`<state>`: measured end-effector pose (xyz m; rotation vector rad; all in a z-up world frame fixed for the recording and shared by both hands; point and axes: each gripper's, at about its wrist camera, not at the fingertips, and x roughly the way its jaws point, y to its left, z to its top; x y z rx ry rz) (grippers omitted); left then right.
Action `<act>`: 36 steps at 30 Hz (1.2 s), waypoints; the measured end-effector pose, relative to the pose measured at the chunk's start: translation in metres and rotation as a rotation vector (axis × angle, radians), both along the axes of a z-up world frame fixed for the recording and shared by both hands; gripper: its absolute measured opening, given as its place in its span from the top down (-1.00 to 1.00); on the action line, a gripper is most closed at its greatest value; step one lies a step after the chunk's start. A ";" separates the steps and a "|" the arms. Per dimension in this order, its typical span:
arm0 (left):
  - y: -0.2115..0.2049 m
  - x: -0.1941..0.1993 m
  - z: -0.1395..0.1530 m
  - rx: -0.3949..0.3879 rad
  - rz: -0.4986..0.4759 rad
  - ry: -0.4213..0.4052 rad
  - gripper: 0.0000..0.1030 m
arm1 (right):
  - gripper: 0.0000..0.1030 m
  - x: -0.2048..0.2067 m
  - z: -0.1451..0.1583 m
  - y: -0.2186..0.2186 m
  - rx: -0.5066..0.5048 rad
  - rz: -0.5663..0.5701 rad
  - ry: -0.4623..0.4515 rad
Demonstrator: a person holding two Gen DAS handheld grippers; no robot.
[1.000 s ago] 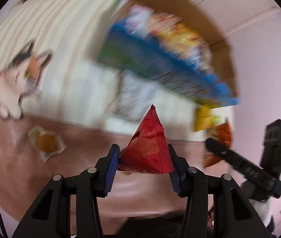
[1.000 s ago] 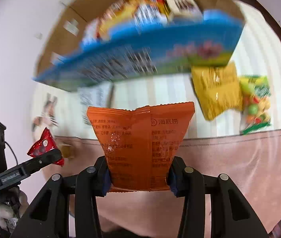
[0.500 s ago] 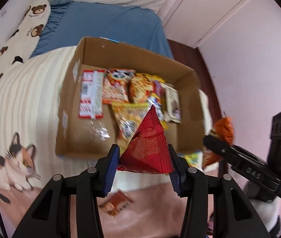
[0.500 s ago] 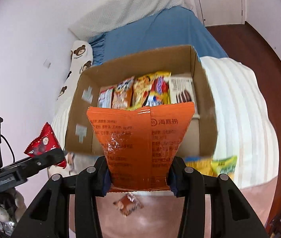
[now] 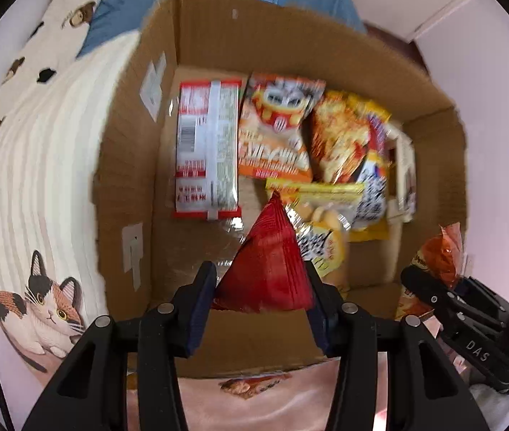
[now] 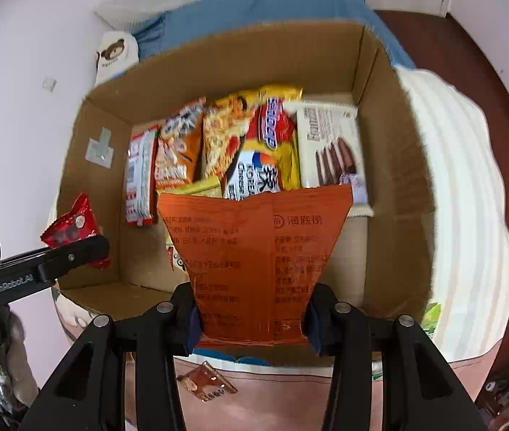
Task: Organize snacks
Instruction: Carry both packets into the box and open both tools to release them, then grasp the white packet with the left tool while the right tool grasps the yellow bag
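My left gripper is shut on a red snack packet and hangs over the open cardboard box. My right gripper is shut on an orange snack packet, also above the box. Inside the box lie several snack packs in a row: a red-and-white pack, an orange pack, yellow noodle packs and a white chocolate-biscuit pack. Each gripper shows in the other's view, the left at the left edge, the right at the right edge.
The box sits on a striped cream cloth with a cat picture on a bed with a blue sheet. A small brown sachet lies on the pink cover near me. A green packet peeks out right of the box.
Both grippers have travelled with their packets from beside the blue-sided box to above its open top; the box contents now fill both views and are closer than half a second ago.
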<state>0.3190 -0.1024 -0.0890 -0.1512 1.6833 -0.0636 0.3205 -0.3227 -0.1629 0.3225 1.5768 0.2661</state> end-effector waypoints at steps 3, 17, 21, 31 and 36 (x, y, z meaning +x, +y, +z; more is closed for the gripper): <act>0.003 -0.001 -0.012 -0.012 0.024 0.039 0.12 | -0.41 0.002 -0.014 0.000 -0.006 -0.007 0.045; -0.010 -0.012 0.001 0.113 -0.042 -0.069 -0.88 | -0.93 0.006 -0.020 0.003 -0.178 0.065 0.000; -0.015 -0.020 0.019 0.099 -0.043 -0.136 -0.88 | -0.93 0.000 -0.003 -0.001 -0.204 0.056 -0.065; -0.026 -0.056 0.088 0.172 -0.035 -0.388 -0.88 | -0.96 -0.034 0.068 -0.014 -0.216 0.024 -0.276; -0.034 -0.083 0.118 0.187 -0.039 -0.482 -0.88 | -0.96 -0.059 0.100 -0.022 -0.209 0.012 -0.348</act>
